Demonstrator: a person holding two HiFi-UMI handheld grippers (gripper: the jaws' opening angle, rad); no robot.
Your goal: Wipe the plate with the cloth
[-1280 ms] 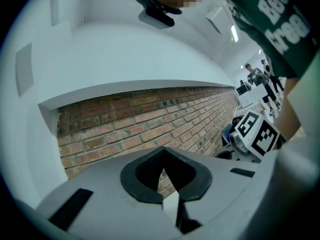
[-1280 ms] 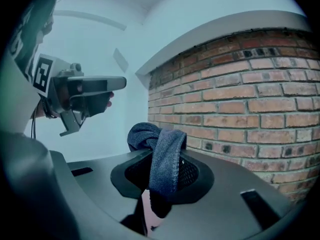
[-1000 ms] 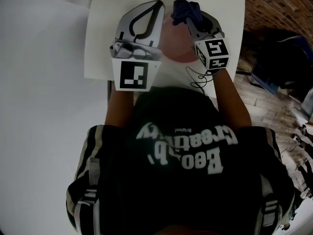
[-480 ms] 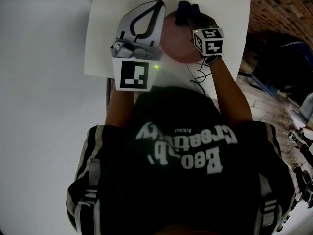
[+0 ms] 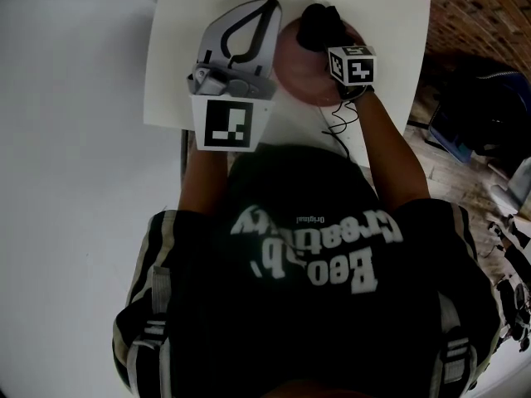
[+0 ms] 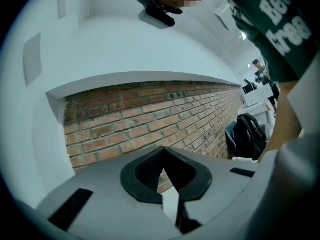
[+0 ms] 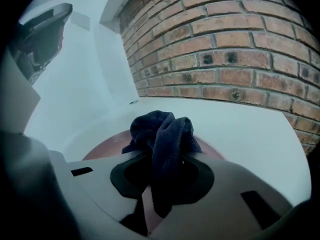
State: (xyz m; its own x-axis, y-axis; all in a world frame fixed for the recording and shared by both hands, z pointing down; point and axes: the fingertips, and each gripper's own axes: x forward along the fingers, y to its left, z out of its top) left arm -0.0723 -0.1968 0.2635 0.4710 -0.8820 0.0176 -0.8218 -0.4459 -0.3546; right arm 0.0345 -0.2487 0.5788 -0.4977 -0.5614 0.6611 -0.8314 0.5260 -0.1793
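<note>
A white table stands by a brick wall. The right gripper squeezes the blue cloth and holds it on the pink plate, ready to rub. The left gripper, jaws together on nothing, sits beside the plate.

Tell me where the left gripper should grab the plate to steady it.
Probably the plate's bare left rim, coming in low from the left, where the left gripper lies. The plate lies flat, so only its edge offers a hold, and the cloth in the right gripper covers the far right.
</note>
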